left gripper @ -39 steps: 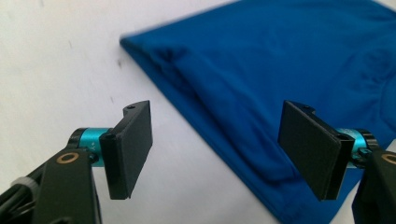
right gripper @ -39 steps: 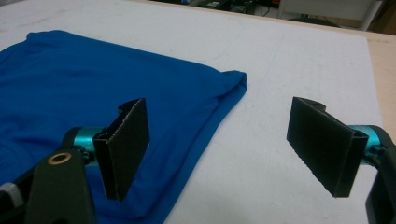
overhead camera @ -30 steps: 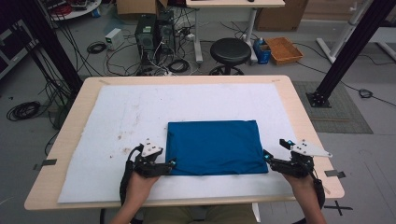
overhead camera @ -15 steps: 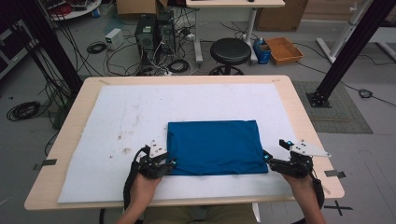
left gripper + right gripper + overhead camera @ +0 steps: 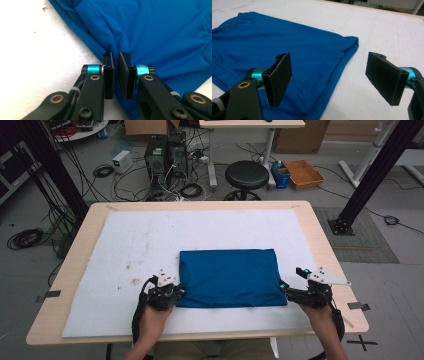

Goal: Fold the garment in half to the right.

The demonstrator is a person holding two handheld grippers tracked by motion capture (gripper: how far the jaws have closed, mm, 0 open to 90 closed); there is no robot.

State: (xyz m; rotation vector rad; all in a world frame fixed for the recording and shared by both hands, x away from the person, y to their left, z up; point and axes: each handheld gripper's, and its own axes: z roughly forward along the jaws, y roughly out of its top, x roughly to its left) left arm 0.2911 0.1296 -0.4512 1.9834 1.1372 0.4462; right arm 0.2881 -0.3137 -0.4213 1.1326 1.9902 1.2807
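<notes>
A folded blue cloth (image 5: pixel 229 277) lay on the white mat (image 5: pixel 125 245) covering the counter (image 5: pixel 320 227), toward the near side, a little right of centre. The left gripper (image 5: pixel 176 293) sat at the cloth's 8 o'clock corner; its jaws had just been closing and now stood almost together with a fold of the cloth's edge (image 5: pixel 110 47) pinched between them, probably so that corner could be lifted for another fold. The right gripper (image 5: pixel 286 289) waited at the 4 o'clock corner with its jaws spread wide, one pad (image 5: pixel 279 77) over the cloth and the other over bare mat, the edge between them but not pressed, likely lined up to take a matching hold. On the floor beyond the counter, at about 1 o'clock, an orange tray (image 5: pixel 304 173) sat beside a black stool (image 5: pixel 246 175); what it held was too small to tell
</notes>
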